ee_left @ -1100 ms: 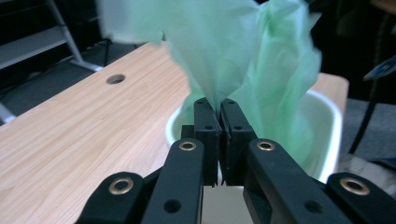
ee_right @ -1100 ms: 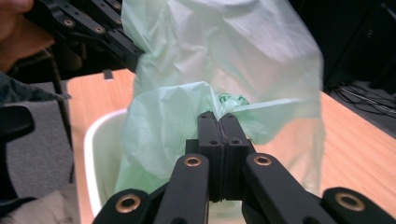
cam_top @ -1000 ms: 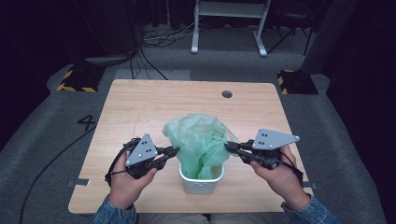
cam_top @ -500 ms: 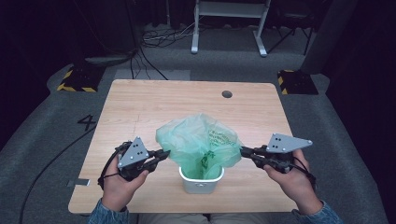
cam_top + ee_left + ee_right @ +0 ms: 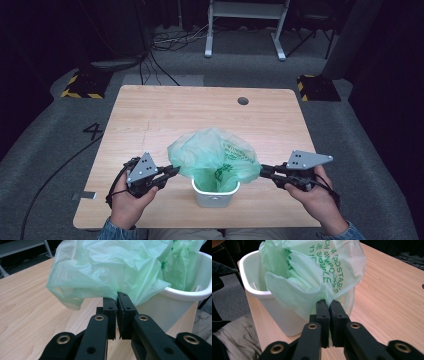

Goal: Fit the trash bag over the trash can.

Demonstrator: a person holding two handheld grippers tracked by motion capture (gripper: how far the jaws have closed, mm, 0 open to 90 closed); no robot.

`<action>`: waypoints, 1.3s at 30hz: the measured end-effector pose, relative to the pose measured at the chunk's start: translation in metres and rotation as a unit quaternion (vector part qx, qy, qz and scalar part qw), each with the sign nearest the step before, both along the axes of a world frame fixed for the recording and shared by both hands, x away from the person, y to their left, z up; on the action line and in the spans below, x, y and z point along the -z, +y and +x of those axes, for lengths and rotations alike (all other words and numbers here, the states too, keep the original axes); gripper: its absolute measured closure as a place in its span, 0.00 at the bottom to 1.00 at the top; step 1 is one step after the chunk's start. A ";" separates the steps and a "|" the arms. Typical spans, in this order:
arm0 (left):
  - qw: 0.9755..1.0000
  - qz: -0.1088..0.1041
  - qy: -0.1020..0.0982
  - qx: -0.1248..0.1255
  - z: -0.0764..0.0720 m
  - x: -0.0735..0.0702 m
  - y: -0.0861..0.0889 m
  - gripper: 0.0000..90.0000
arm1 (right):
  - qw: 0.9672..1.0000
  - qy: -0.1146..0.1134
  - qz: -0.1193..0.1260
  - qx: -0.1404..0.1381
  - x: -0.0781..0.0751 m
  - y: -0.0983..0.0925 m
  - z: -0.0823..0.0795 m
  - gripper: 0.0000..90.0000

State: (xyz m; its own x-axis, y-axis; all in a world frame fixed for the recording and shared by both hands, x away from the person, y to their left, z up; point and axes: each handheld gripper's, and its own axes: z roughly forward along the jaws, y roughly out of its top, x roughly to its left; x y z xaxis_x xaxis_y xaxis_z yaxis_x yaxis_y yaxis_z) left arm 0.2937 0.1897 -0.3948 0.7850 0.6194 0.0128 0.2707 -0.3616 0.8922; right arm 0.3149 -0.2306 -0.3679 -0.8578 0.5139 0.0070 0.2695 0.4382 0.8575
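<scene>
Bag (image 5: 215, 155), thin green plastic with green print, sitting half inside white bin (image 5: 215, 194) at near edge of wooden table (image 5: 165, 115), billowing above rim. Left gripper (image 5: 117, 298) pinching bag's left edge, jaws clenched on film. Right gripper (image 5: 329, 305) gripping bag's right edge; jaws have just been opening slightly, film between them. Grippers stretching bag mouth apart.

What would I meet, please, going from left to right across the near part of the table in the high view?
Left gripper → green plastic bag, stretched between the two grippers over the white bin → right gripper.
</scene>
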 end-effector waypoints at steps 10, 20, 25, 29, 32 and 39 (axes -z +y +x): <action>1.000 0.005 -0.004 -0.002 0.000 0.000 -0.001 0.96 | 0.999 -0.027 0.028 0.027 -0.017 -0.012 0.008 0.64; 0.999 -0.005 -0.012 -0.030 -0.004 -0.001 0.002 0.67 | 0.998 -0.029 0.037 0.035 -0.032 0.006 0.031 0.58; 0.999 -0.010 -0.016 -0.039 -0.009 -0.003 0.007 0.57 | 0.999 -0.025 0.031 0.025 -0.031 0.025 0.047 0.57; 0.999 -0.008 -0.015 -0.051 -0.012 -0.003 0.015 0.55 | 0.999 -0.021 0.030 0.024 -0.031 0.038 0.058 0.54; 0.998 -0.002 -0.012 -0.062 -0.013 -0.001 0.020 0.53 | 0.999 -0.017 0.025 0.025 -0.030 0.045 0.066 0.52; 0.997 -0.005 -0.002 -0.072 -0.012 0.003 0.026 0.52 | 1.000 0.015 0.018 0.021 -0.022 0.061 0.079 0.57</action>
State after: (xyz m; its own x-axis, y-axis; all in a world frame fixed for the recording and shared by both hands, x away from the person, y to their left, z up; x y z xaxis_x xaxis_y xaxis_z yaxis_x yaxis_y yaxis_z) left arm 0.2812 0.2159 -0.3980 0.6881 0.7256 0.0088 0.3159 -0.3105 0.8965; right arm 0.3941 -0.1693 -0.3461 -0.8350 0.5478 0.0516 0.3128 0.3955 0.8636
